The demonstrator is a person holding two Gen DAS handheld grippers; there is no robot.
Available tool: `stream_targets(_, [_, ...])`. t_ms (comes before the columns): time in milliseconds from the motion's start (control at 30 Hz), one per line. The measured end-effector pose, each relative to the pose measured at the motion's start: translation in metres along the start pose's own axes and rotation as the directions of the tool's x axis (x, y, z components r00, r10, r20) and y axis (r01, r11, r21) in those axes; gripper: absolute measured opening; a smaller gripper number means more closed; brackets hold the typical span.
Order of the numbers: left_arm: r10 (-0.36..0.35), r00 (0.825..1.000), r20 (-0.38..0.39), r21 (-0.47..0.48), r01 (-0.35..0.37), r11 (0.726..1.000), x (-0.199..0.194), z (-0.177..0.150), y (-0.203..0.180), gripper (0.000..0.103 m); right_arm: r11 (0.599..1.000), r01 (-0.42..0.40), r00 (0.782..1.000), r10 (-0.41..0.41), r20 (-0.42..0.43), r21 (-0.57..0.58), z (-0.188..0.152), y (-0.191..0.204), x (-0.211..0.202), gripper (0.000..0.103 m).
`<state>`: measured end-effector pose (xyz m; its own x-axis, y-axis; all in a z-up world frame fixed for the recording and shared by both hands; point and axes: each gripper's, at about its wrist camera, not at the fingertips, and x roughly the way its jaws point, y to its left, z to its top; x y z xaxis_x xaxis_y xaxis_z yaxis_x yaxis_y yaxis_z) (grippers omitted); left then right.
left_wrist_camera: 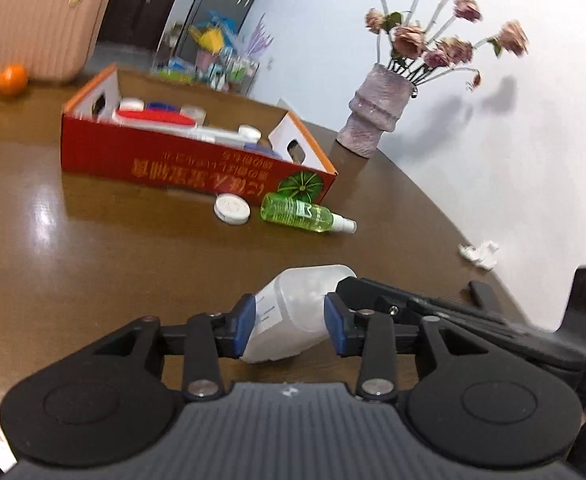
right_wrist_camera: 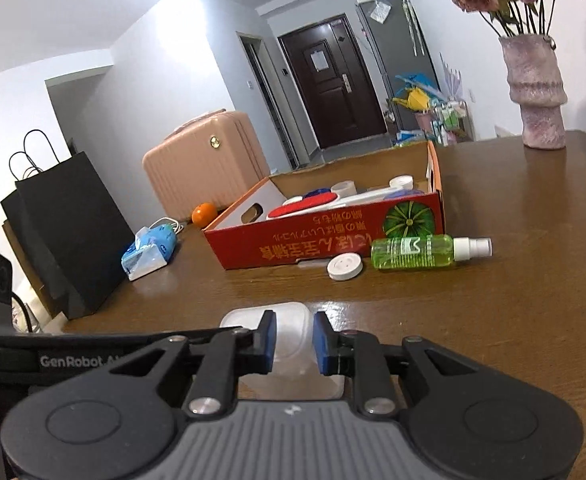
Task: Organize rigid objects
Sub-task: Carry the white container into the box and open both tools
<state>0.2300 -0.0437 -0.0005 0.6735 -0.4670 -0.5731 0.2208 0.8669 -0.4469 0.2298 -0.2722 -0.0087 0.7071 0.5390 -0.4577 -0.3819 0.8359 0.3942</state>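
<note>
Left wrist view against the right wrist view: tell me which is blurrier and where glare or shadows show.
Left wrist view: motion-smeared, worst on the red box and flowers; glare streaks the table; the flowers cast soft shadows on the wall. Right wrist view: sharper, box lettering crisp; a ceiling light blows out the top; fisheye bends both.

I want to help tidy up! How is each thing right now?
White bottle: lying tilted, between the left gripper pads.
Clear container: on the table, between the right gripper pads.
Green spray bottle: lying on its side.
Red box: open, partly filled.
White lid: loose, flat.
</note>
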Motion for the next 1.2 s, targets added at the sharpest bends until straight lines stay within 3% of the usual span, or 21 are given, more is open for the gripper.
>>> stream_targets(67, [-0.046,0.999,-0.018,-0.093,0.044,0.995,0.004,0.003,0.012,0.033,0.999,-0.02,1.0,0.02,-0.021,0.032,0.001,-0.004,0.002,0.026])
stream_targets(167, [-0.049,0.999,-0.02,-0.117,0.046,0.992,0.007,0.007,0.014,0.033,0.997,-0.019,0.999,0.021,-0.032,0.068,0.004,-0.007,0.004,0.022])
stream_targets(333, [-0.075,0.997,-0.002,-0.109,0.075,0.991,0.013,0.032,0.011,0.033,0.999,0.017,1.0,-0.016,-0.013,0.032,0.027,-0.002,0.008,0.02])
stream_targets(533, [-0.084,0.993,0.078,0.011,0.083,0.996,0.041,0.109,0.003,0.033,0.999,-0.004,0.998,0.001,0.057,0.046,0.096,-0.017,0.033,0.019])
stream_targets(667, [-0.078,0.995,0.069,0.047,0.075,0.996,0.085,0.173,0.008,0.033,0.997,0.0,0.998,-0.005,0.07,0.075,0.152,-0.039,0.078,0.019])
stream_targets(867, [-0.058,0.998,0.011,-0.011,0.058,0.998,0.167,0.247,0.048,0.033,0.989,0.007,1.0,-0.011,0.028,0.147,0.217,-0.086,0.167,0.018])
stream_targets(1100, [0.009,0.998,-0.059,-0.042,-0.012,0.999,0.238,0.279,0.082,0.033,0.987,0.107,0.993,-0.1,-0.062,0.119,0.237,-0.11,0.258,0.018])
stream_targets(1200, [0.043,0.997,-0.057,-0.035,-0.045,0.998,0.251,0.282,0.088,0.033,0.989,0.1,0.991,-0.09,-0.095,0.113,0.236,-0.117,0.279,0.017])
